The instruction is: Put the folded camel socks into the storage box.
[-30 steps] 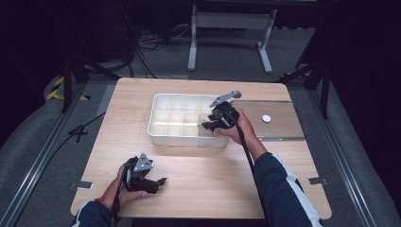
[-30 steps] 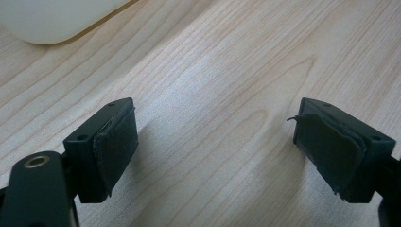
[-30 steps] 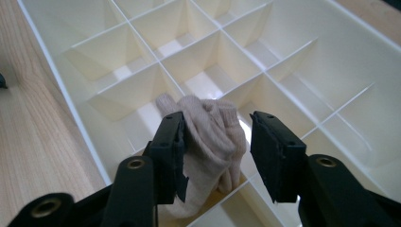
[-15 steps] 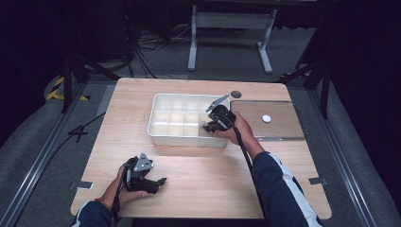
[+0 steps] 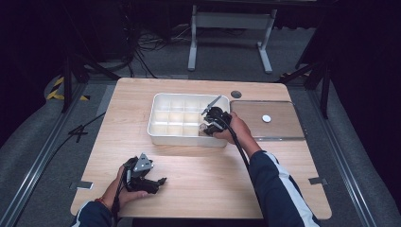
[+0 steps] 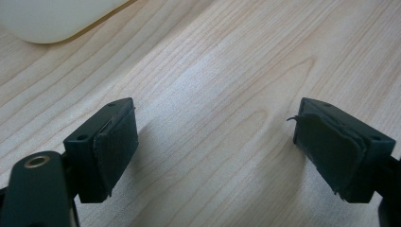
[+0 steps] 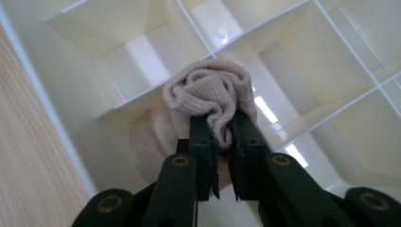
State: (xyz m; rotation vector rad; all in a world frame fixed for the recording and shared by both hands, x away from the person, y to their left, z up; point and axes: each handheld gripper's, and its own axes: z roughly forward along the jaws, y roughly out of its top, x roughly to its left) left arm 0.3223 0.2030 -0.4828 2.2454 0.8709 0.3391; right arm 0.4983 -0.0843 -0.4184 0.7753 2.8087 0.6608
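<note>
Right tongs (image 7: 223,142): jaws just closed, pinching a beige knitted cloth (image 7: 208,97) above the white divided tray (image 7: 331,61). Left tongs (image 6: 215,146): wide open, empty; bare tabletop (image 6: 227,75) between the jaws.

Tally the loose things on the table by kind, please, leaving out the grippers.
White divided tray: 1
Beige knitted cloth, pinched in the right gripper over a tray compartment: 1
Flat brown board: 1
Small white disc on that board: 1
Total: 4

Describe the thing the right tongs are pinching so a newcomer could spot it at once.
Find the white divided tray on the wooden table. At its near right corner compartment, the right tongs are shut on a bunched beige knitted cloth, the one soft, crumpled thing among the glossy cells.
</note>
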